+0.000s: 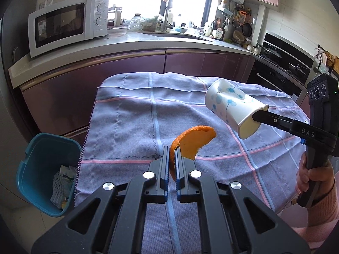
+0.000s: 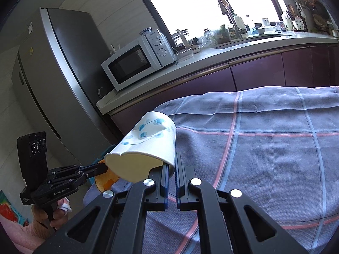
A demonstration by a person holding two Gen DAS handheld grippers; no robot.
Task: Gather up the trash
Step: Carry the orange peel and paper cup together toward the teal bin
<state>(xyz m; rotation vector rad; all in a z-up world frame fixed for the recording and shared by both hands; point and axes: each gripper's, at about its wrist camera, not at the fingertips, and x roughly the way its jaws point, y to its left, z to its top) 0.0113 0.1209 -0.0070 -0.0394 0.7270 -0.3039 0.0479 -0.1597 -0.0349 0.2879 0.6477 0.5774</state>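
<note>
My left tool (image 1: pixel 172 148) clamps orange peel (image 1: pixel 193 140), right tool (image 2: pixel 172 158) pinches the paper cup (image 2: pixel 146 146) rim—either could slip short of the bin (image 1: pixel 45 148).

You've got curved orange peel (image 1: pixel 190 141) pinched upright near, dented floral paper cup (image 1: pixel 233 108) tilted right, both above tablecloth.

you're standing in a home kitchen. there's a microwave (image 1: pixel 67 24) on the counter (image 1: pixel 135 42), the sink faucet (image 1: pixel 168 19) under the window, and a fridge (image 2: pixel 57 67) alongside.
</note>
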